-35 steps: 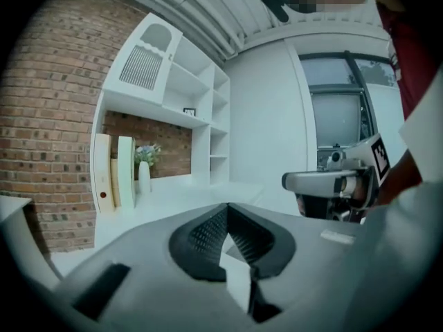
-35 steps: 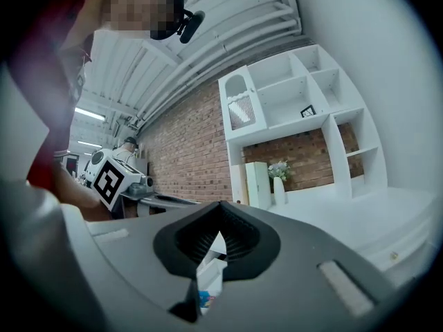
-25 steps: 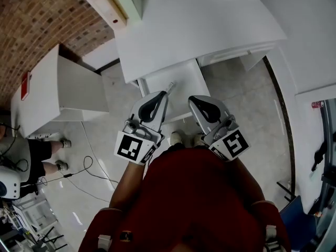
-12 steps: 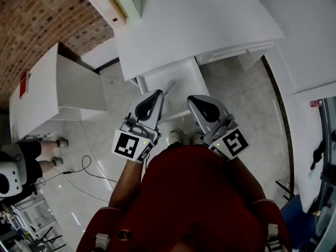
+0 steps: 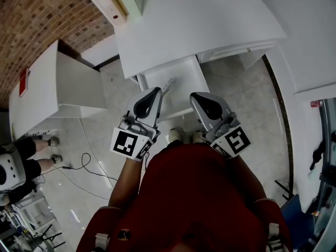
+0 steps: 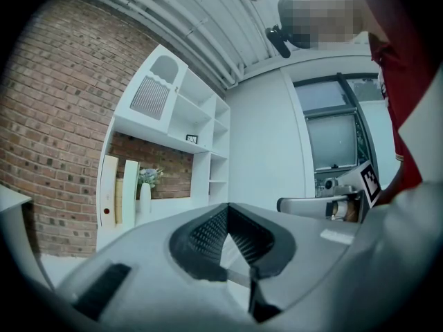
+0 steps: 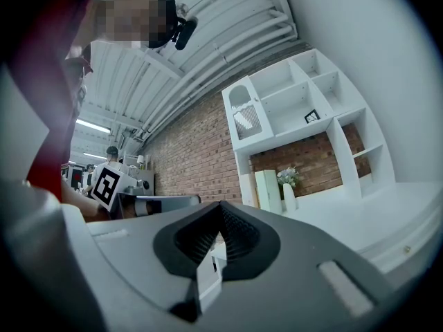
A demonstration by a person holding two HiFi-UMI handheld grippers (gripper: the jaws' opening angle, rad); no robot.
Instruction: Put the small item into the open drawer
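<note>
The small item (image 5: 168,83), a single slim silvery piece, lies in the one open drawer (image 5: 190,77), toward its left side and just beyond the tip of the left gripper (image 5: 158,90). The placing therefore appears done, with at most the withdrawal of the hands left. Two grippers are present, the left and the right gripper (image 5: 193,96), both held near the body with jaws closed on nothing.

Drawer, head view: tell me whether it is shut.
No, the drawer stands pulled out from under the white table, with its inside in plain sight.
</note>
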